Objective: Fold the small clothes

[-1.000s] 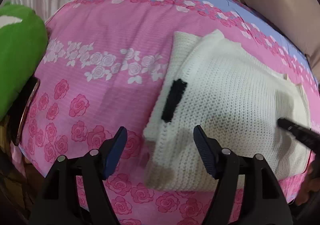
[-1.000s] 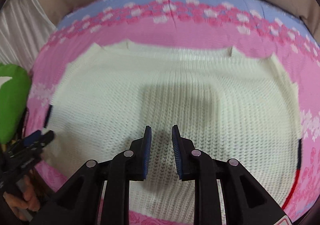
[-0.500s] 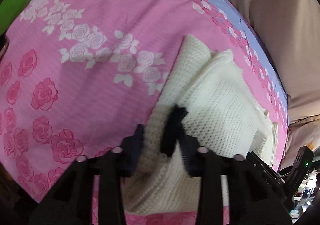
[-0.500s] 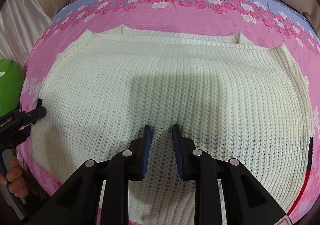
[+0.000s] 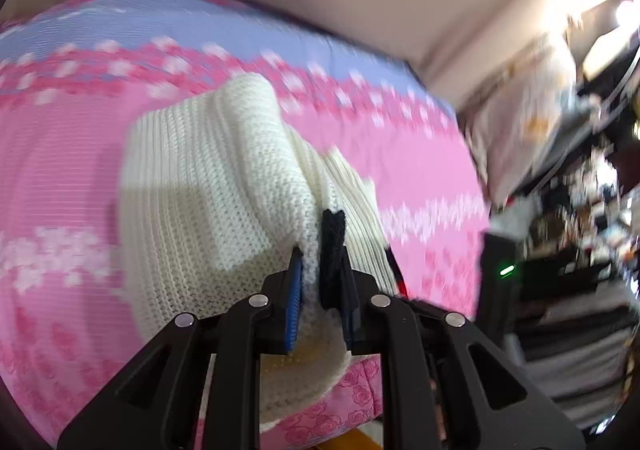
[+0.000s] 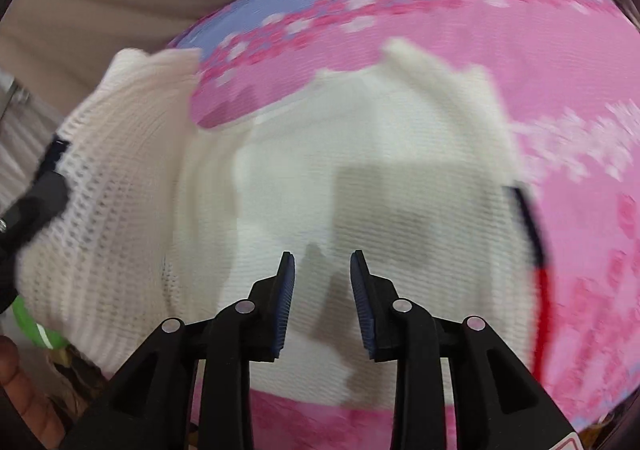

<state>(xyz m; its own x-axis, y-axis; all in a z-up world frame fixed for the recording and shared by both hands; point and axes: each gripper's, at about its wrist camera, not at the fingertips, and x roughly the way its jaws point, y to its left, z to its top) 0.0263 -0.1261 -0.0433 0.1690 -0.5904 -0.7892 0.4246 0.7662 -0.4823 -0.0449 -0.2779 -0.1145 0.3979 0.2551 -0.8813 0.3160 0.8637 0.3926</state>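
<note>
Two grippers, two states. Closest in, the left gripper (image 5: 319, 304) has just closed its jaws on the sweater (image 5: 208, 186) at the edge with the black trim (image 5: 333, 234), where a second ago they stood wide over flat knit. That side is now lifted and curling over the rest, so the fold has begun. Further off, the right gripper (image 6: 322, 302) has been opening; nothing sits between its jaws, with the sweater's flat middle just beyond on the pink sheet (image 6: 440, 26).
</note>
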